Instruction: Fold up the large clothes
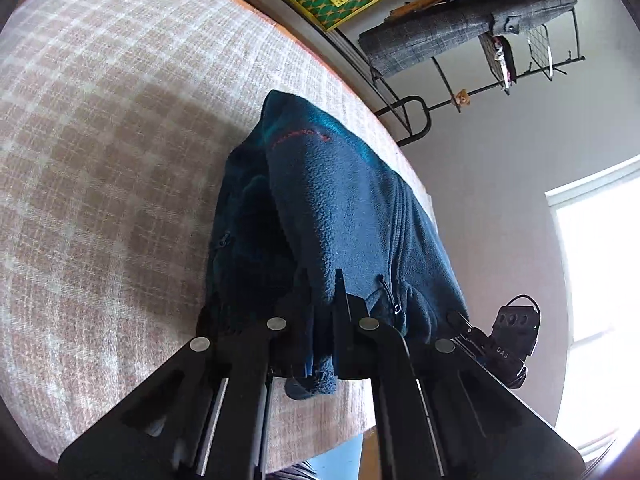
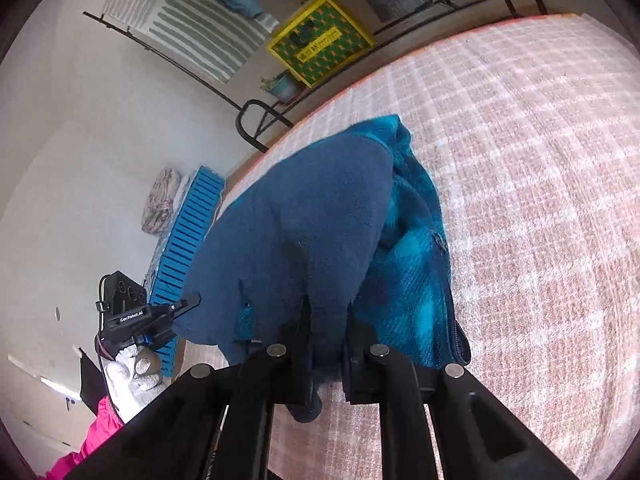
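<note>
Left gripper [image 1: 320,300] and right gripper [image 2: 326,320] each pinch a bunched edge of the blue fleece jacket [image 1: 340,208], which hides their fingertips and drapes onto the checked bedspread [image 1: 100,140]. Beyond the jacket, the yellow crate's [image 2: 320,42] label is unreadable.

A dark blue fleece jacket [image 1: 340,200] is lifted at its near edge and drapes down onto a bed covered in a pink-and-white checked blanket [image 1: 100,140]. The fabric is bunched into thick folds, its far end resting near the bed's edge. A zip runs along one side with a cord pull, and a lighter teal checked lining [image 2: 412,280] shows on the right.
</note>
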`<state>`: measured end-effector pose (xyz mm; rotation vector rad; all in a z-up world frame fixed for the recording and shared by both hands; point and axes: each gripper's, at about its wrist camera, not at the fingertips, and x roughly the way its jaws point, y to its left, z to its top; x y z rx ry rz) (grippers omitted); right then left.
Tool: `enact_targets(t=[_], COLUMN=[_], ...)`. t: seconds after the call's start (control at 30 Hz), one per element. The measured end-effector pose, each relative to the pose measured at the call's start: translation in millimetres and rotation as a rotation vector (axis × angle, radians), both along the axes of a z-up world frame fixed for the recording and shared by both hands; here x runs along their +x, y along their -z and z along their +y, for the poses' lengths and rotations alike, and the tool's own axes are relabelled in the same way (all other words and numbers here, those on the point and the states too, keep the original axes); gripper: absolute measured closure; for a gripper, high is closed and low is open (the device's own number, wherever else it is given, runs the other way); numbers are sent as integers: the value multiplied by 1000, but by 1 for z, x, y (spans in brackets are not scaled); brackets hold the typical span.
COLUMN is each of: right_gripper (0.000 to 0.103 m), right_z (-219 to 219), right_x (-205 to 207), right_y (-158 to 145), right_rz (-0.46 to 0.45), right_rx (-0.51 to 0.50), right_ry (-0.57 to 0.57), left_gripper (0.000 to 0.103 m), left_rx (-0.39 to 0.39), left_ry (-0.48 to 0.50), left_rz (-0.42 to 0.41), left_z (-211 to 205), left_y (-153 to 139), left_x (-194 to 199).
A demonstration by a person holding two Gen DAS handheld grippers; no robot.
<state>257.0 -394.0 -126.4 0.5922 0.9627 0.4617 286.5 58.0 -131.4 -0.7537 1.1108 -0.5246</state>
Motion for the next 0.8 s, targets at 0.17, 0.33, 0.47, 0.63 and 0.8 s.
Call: enact_targets(t=[0.17, 0.33, 0.47, 0.63, 0.8], right_gripper=[96, 97, 91, 63, 68], right_z=[-14, -2, 1, 0, 20], right_x=[-22, -11, -14, -34, -22], right_y=[0, 58, 40, -21, -77], right_rz=[-5, 120, 84, -60, -261], right_rx=[-39, -165, -205, -415, -507], right_ry=[-5, 5, -28, -30, -25], left_gripper=[99, 99, 95, 78, 78], left_rx=[129, 303, 366, 423, 435], left_ry=[49, 101, 115, 85, 37], left_rz=[9, 13, -61, -196, -313], left_z=[-6, -30, -32, -22, -32], left_y=[14, 50, 21, -26, -70], left_x=[-15, -23, -33, -53, -31])
